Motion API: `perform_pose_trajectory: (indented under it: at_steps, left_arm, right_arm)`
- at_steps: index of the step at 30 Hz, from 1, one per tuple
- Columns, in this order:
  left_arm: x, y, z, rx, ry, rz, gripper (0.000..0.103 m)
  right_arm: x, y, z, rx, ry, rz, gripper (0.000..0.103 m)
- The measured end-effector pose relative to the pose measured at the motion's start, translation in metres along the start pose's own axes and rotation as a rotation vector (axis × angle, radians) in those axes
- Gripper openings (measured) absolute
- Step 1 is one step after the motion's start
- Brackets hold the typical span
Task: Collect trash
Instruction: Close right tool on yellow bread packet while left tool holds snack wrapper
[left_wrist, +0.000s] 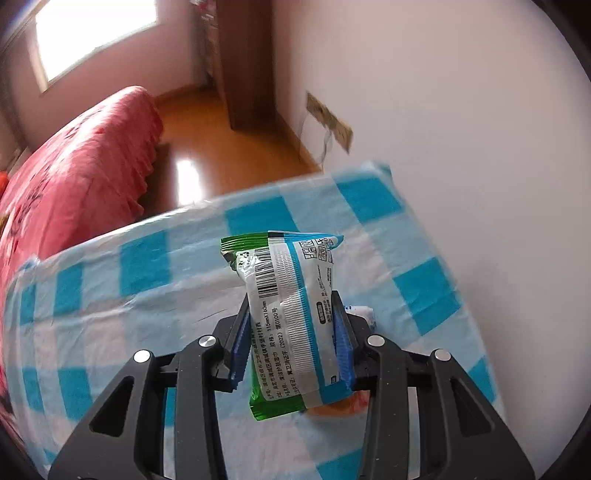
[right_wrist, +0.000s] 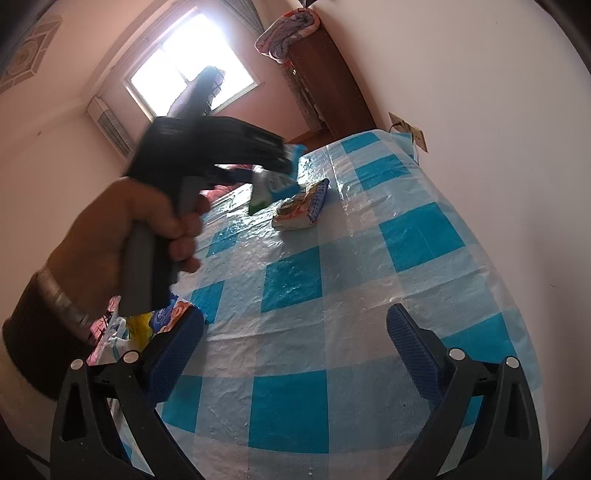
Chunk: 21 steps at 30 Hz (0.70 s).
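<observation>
Blue pads of the left gripper (left_wrist: 291, 339) squeeze tight on a green and white packet (left_wrist: 291, 314), holding it up over the checked table (left_wrist: 110, 302). Under the packet lies some orange trash (left_wrist: 343, 404). Right gripper (right_wrist: 295, 350) hangs wide open with nothing in it. Far ahead of it a snack bag (right_wrist: 301, 206) lies flat on the table.

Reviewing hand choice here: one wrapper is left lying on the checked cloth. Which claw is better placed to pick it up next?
Probably the right claw: it is open and empty, facing the orange wrapper. The left claw is shut on the green-and-white packet.
</observation>
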<state>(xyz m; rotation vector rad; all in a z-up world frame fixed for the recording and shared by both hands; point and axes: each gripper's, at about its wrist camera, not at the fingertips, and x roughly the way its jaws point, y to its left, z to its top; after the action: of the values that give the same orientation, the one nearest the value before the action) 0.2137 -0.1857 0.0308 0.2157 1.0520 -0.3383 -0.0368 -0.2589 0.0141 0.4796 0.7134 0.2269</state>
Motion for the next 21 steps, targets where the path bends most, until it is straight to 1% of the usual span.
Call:
perform_pose_trajectory:
  at_steps: [1, 3, 6, 10, 14, 16, 18, 21]
  left_arm:
    - [0.007, -0.006, -0.003, 0.041, 0.029, 0.009, 0.041]
    - [0.006, -0.017, -0.011, 0.117, 0.023, 0.028, 0.041]
    - [-0.002, -0.023, -0.025, 0.158, 0.035, -0.013, 0.042]
    - [-0.015, -0.030, -0.054, 0.206, 0.043, -0.037, 0.043]
    - [-0.033, -0.030, -0.086, 0.191, 0.058, -0.107, 0.043]
    - [-0.045, -0.026, -0.103, 0.170, 0.062, -0.139, 0.042]
    - [-0.053, -0.020, -0.115, 0.131, 0.056, -0.150, 0.042]
    - [-0.062, -0.009, -0.128, 0.063, 0.035, -0.153, 0.041]
  right_arm:
    - [0.000, -0.001, 0.000, 0.002, -0.002, -0.001, 0.098]
    - [-0.002, -0.002, 0.001, 0.000, -0.016, -0.016, 0.098]
    - [-0.007, -0.006, 0.003, 0.011, -0.039, -0.055, 0.098]
    - [-0.006, -0.012, 0.005, 0.028, -0.040, -0.105, 0.098]
    - [-0.006, -0.016, 0.004, 0.039, -0.018, -0.124, 0.098]
    - [-0.003, -0.017, 0.003, 0.041, 0.007, -0.128, 0.098]
    - [0.001, -0.017, 0.003, 0.045, 0.037, -0.115, 0.098]
    - [0.004, -0.012, 0.002, 0.026, 0.056, -0.107, 0.098]
